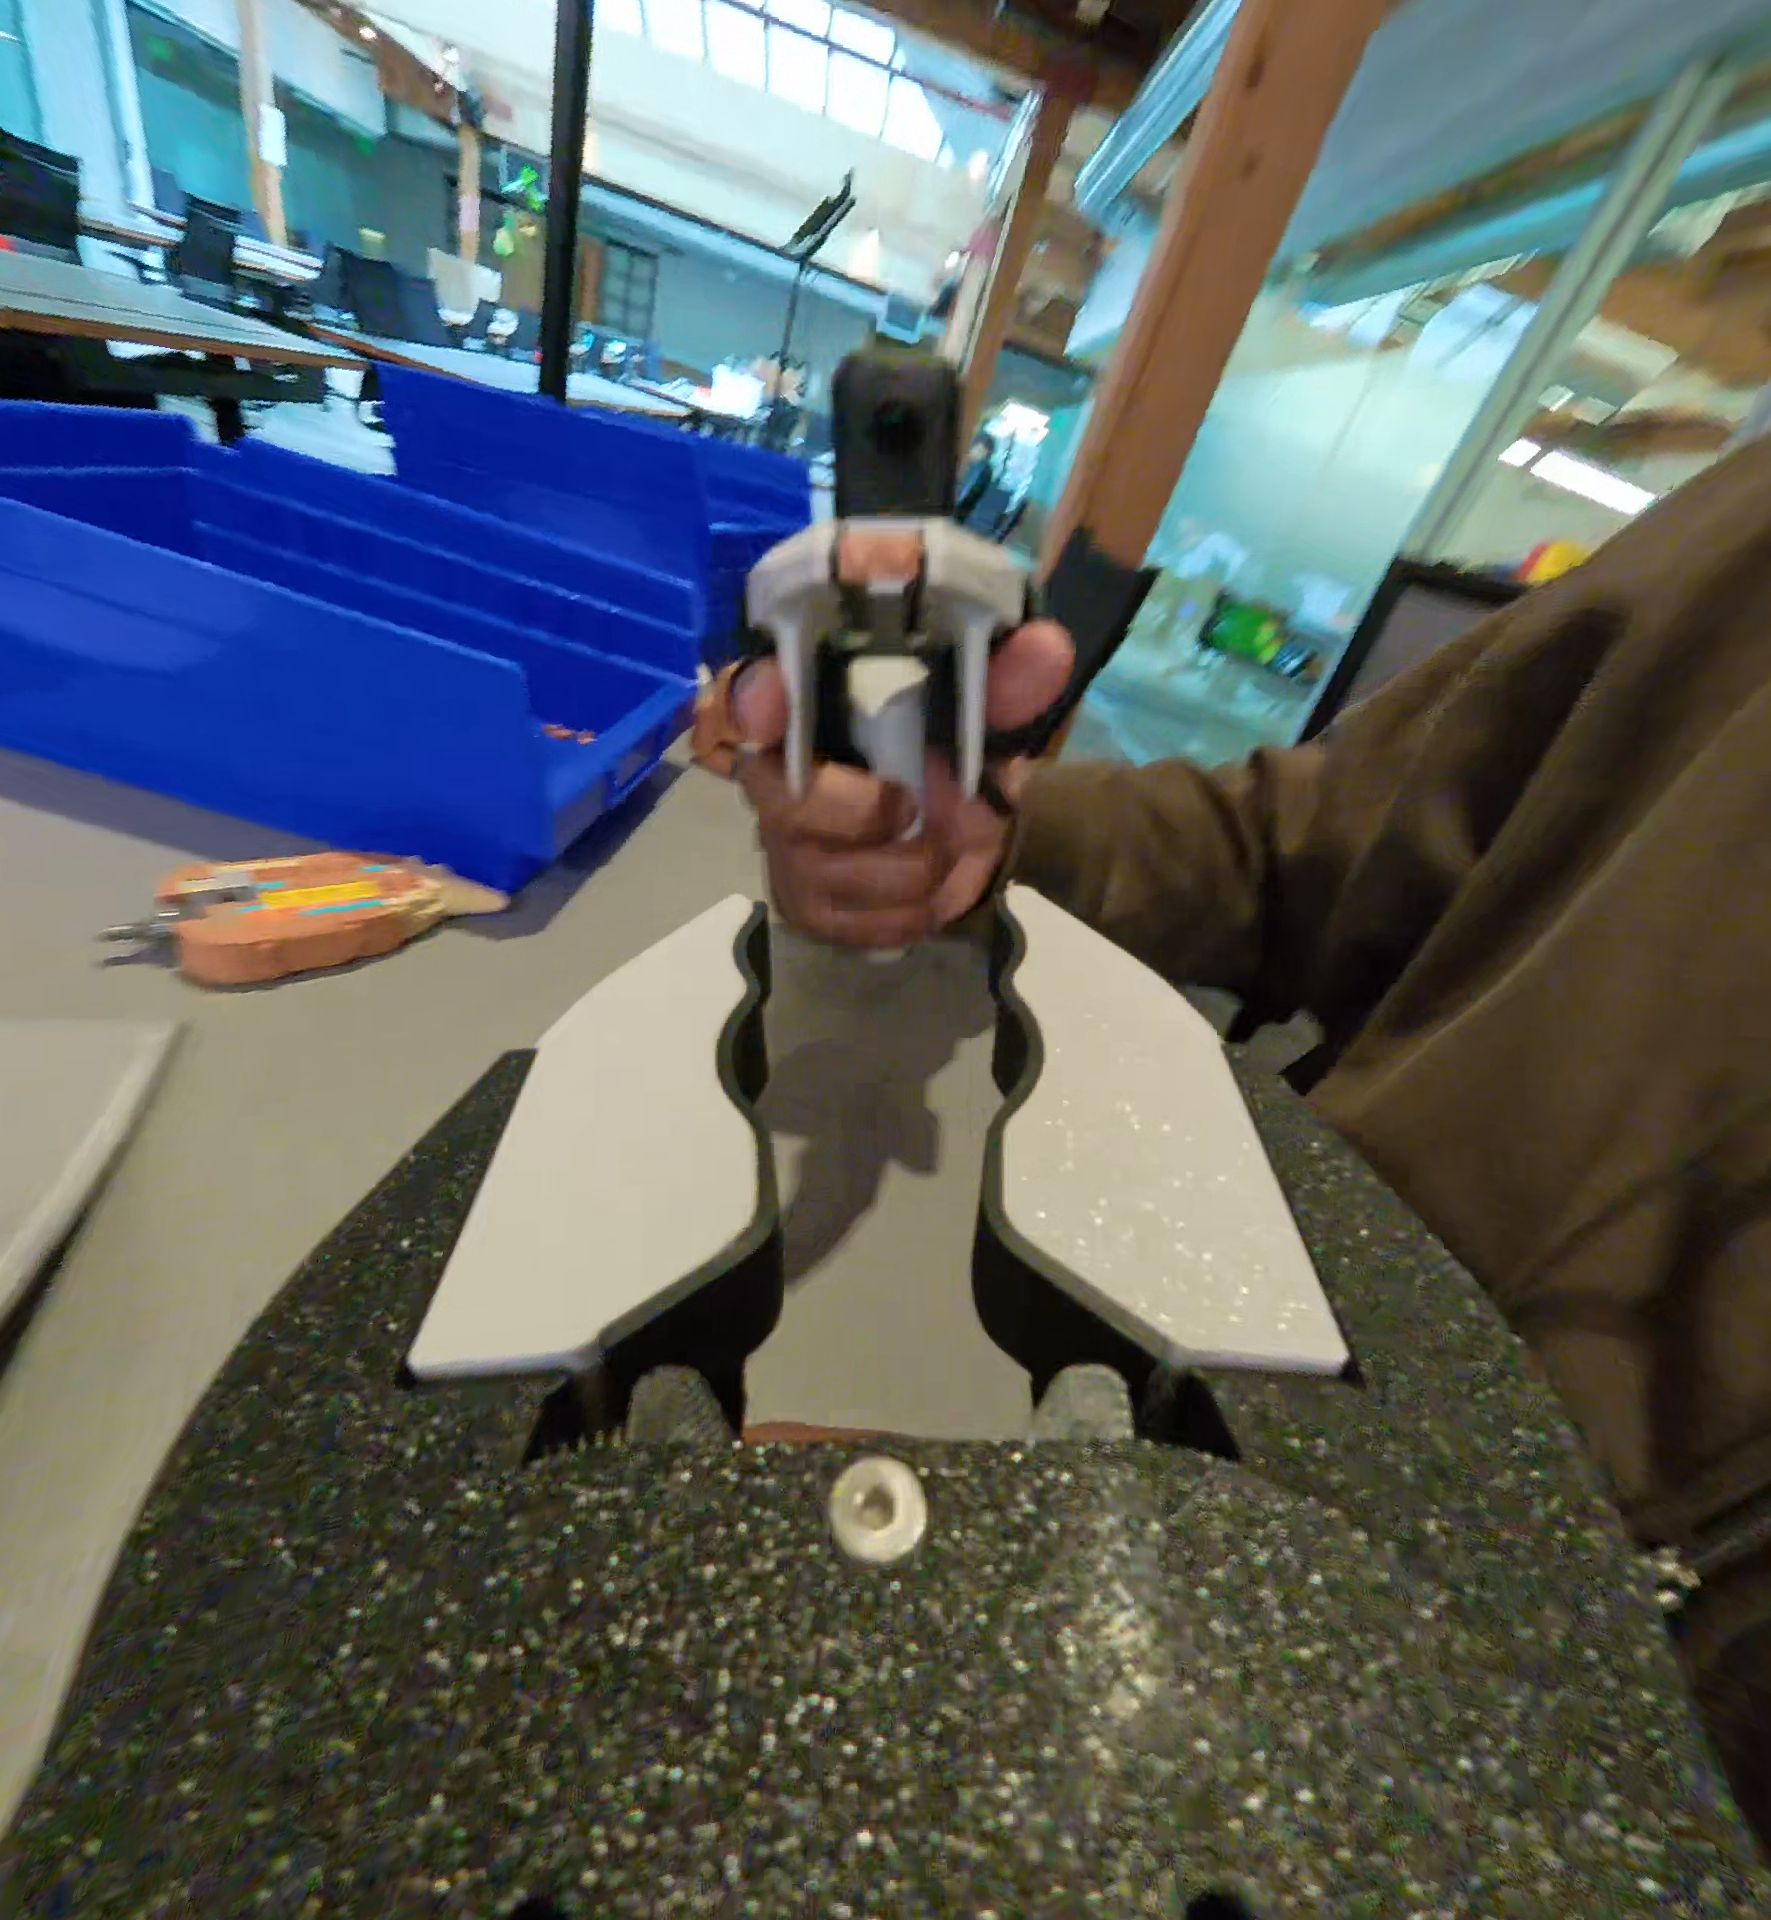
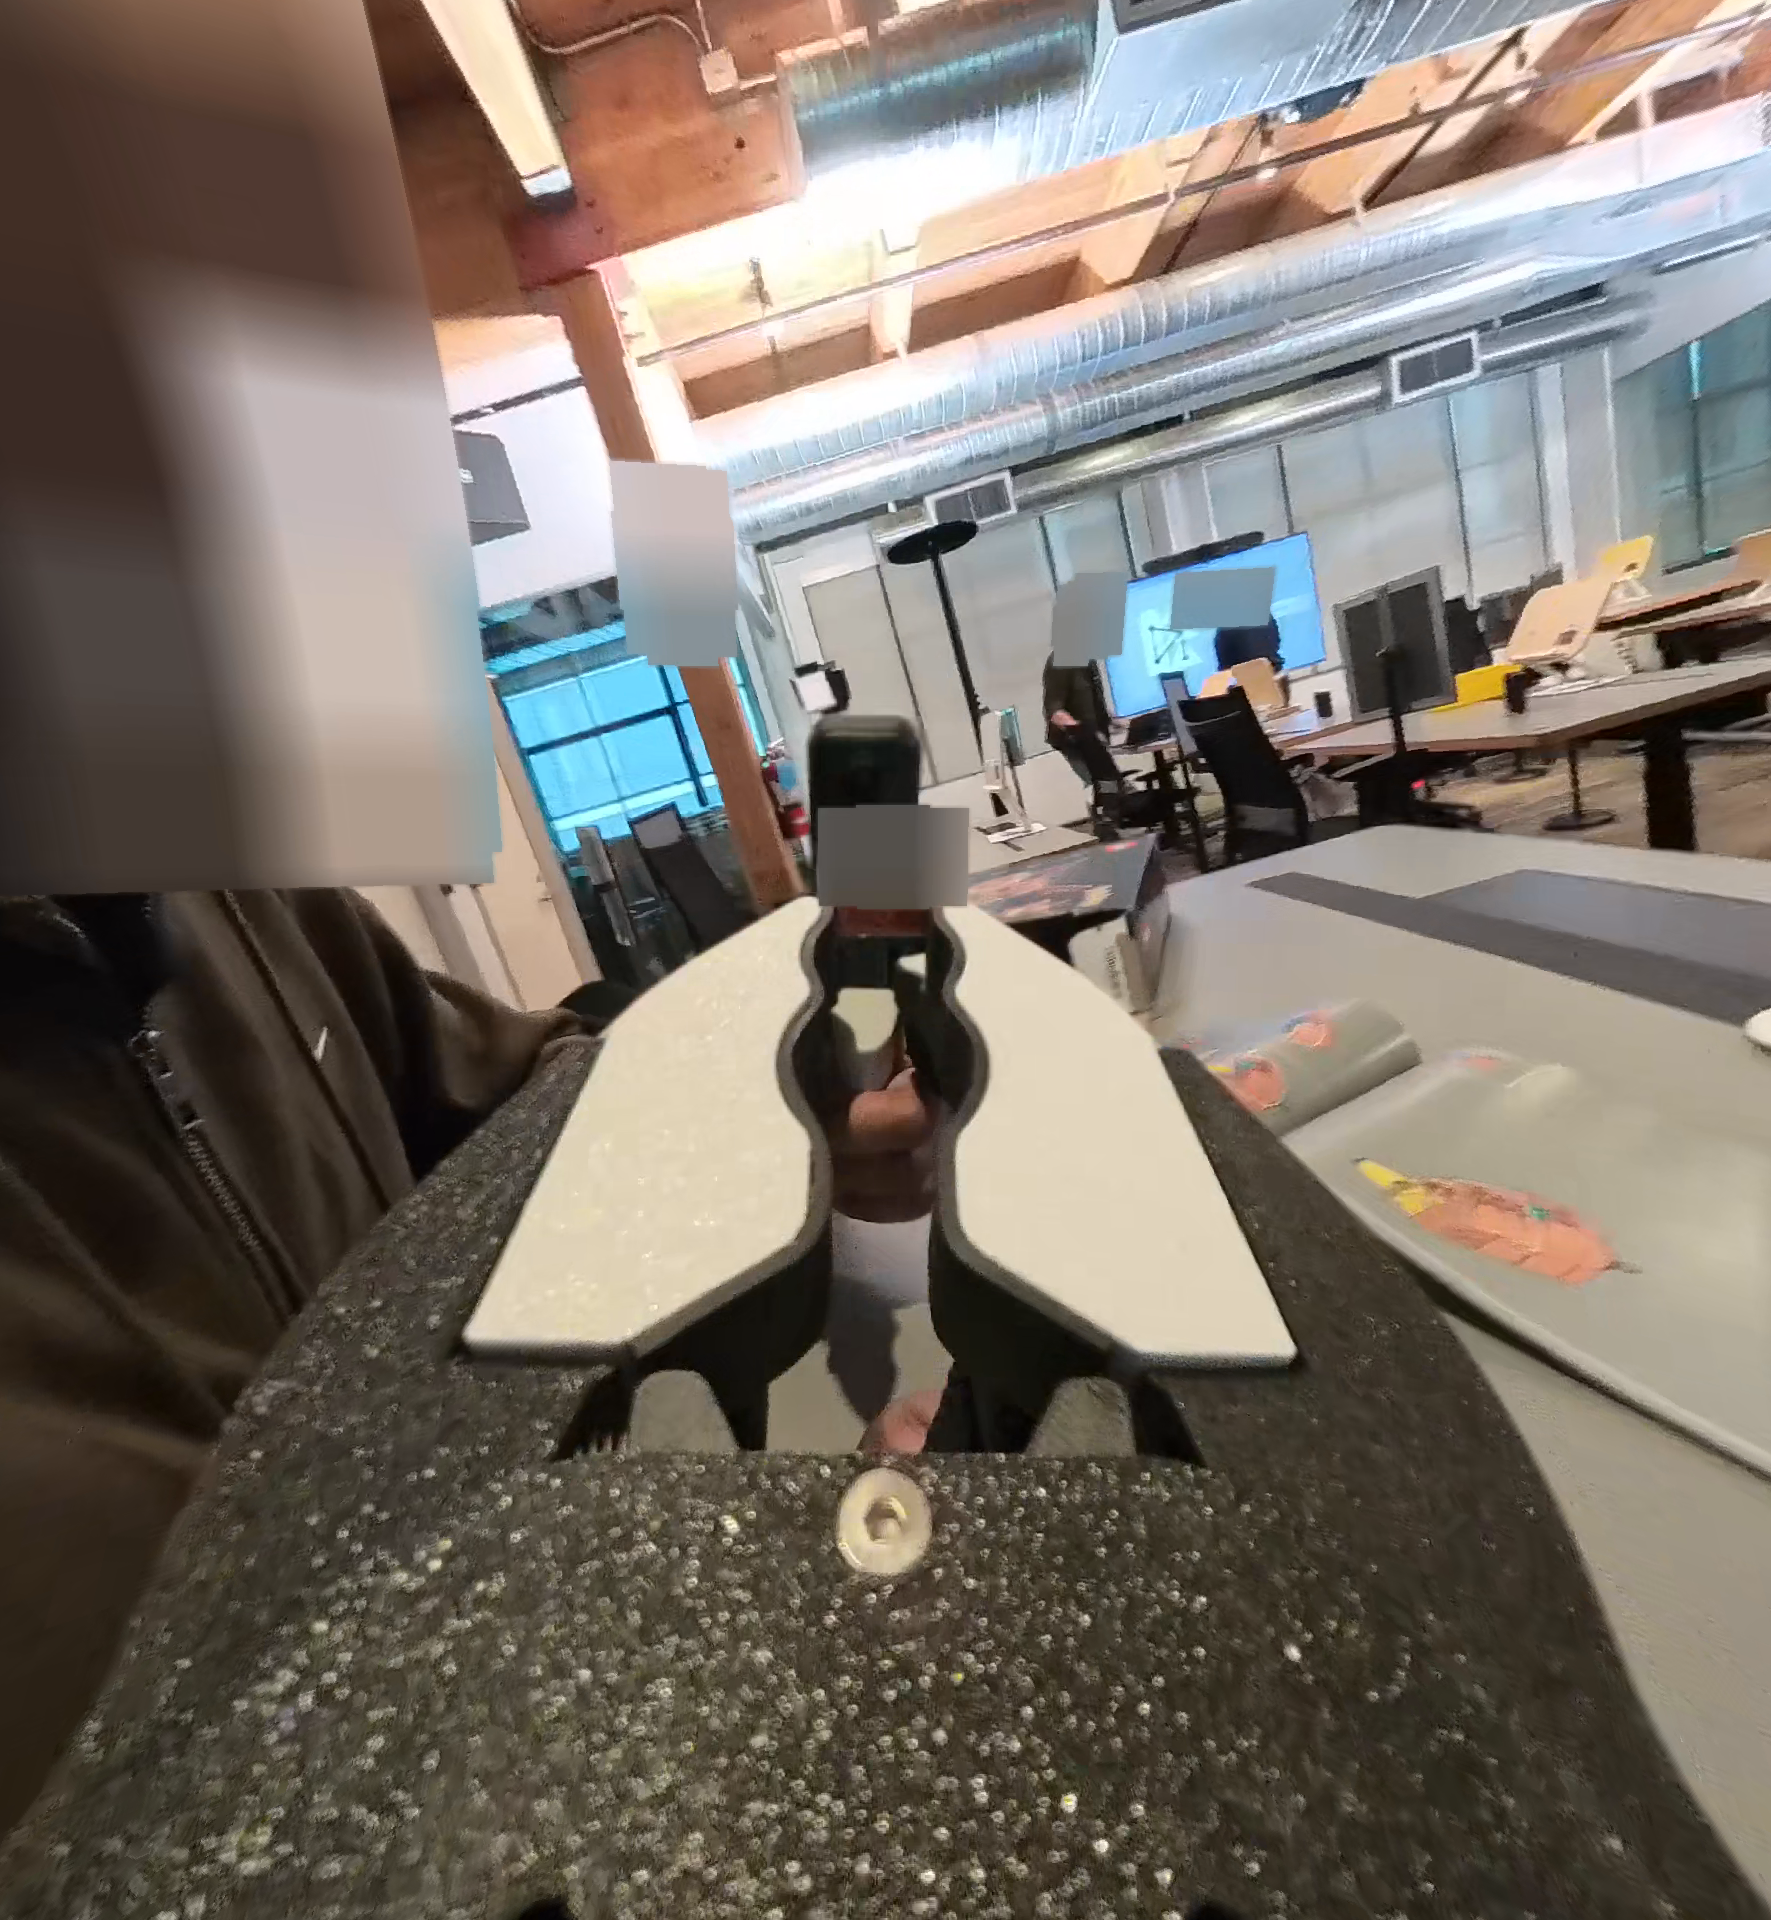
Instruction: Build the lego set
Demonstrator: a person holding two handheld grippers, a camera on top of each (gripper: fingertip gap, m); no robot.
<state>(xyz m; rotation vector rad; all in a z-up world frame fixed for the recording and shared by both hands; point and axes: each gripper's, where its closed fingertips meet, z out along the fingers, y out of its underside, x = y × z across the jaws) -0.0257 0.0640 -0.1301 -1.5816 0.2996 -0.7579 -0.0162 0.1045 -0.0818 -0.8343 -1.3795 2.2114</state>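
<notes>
My left gripper [image 1: 881, 925] is open and empty, held above the grey table [image 1: 341, 1091]. It points straight at my right gripper [image 1: 883, 769], which a hand in a brown sleeve holds upright facing it. My right gripper [image 2: 883, 920] is open by a narrower gap, with nothing between its fingers. It points back at my left gripper [image 2: 865, 997]. A partly built orange-brown lego model [image 1: 289, 914] lies on the table to the left. An open instruction booklet [image 2: 1483, 1226] with pictures of the orange model lies to the right.
Blue plastic bins [image 1: 341, 665] stand at the back left, the nearest with a few orange pieces [image 1: 564, 732]. A grey board [image 1: 29, 1143] lies at the left edge. The set's box [image 2: 1068, 894] stands behind the booklet. A person's brown jacket [image 2: 133, 1143] is close by. About 7 centimetres separates my left fingertips from my right. Left tips and right tips are each some 20 centimetres from the partly built orange-brown lego model [image 1: 289, 914].
</notes>
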